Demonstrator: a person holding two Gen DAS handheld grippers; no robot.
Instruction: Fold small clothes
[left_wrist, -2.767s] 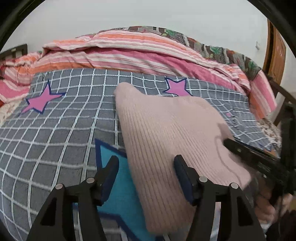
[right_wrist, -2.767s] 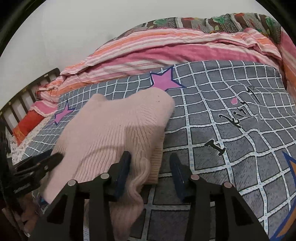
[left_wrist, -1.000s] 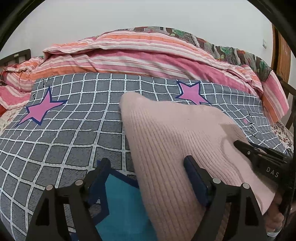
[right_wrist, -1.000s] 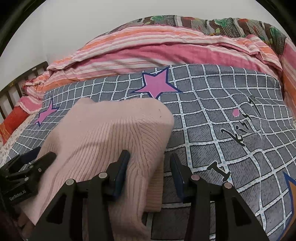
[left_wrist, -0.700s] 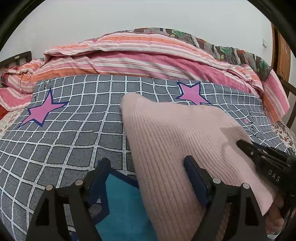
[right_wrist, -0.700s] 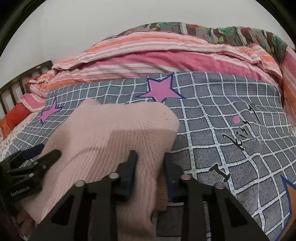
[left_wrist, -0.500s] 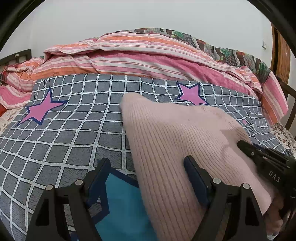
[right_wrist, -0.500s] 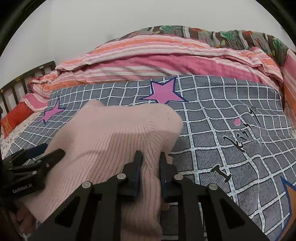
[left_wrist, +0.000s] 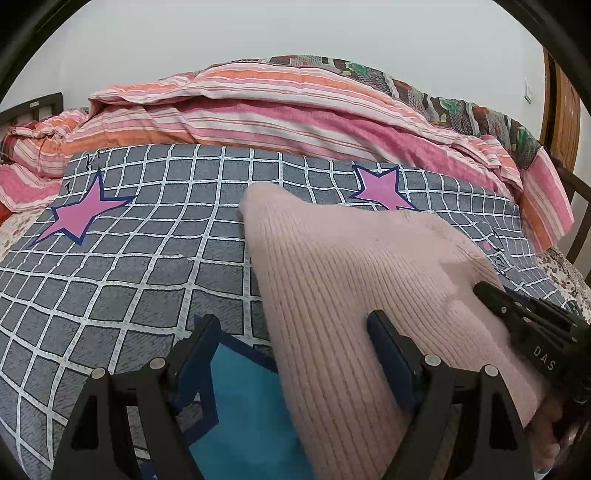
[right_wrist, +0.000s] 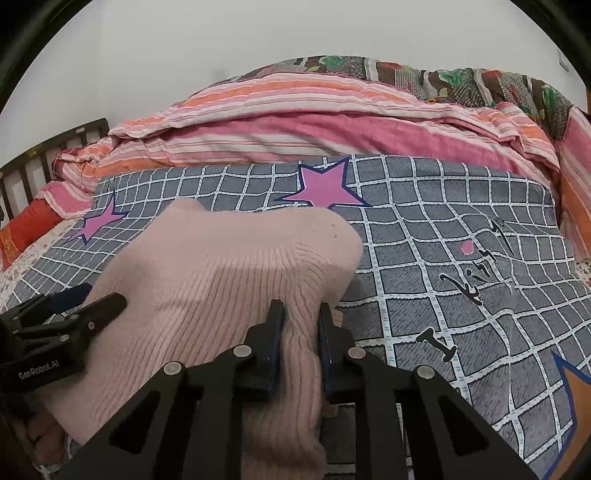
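A pale pink ribbed knit garment (left_wrist: 351, 266) lies on the grey checked bedsheet (left_wrist: 147, 236), its near right part bunched. My right gripper (right_wrist: 300, 314) is shut on a gathered fold of the pink knit (right_wrist: 236, 273) at its near right edge. My left gripper (left_wrist: 291, 332) stands open over the garment's near left edge: one finger sits above the blue star print, the other rests over the knit, and the pads do not press on the cloth. Each gripper shows in the other's view, the right one (left_wrist: 532, 332) at the right and the left one (right_wrist: 59, 325) at the left.
A rolled pink and orange striped quilt (left_wrist: 280, 110) runs along the far side of the bed, with a floral blanket (right_wrist: 443, 79) behind it. A dark wooden bed frame (right_wrist: 40, 162) stands at the left. Purple stars (right_wrist: 325, 184) mark the sheet.
My right gripper's jaws have closed onto the knit's near right edge and pinched up a fold. The left gripper has stayed open and still.
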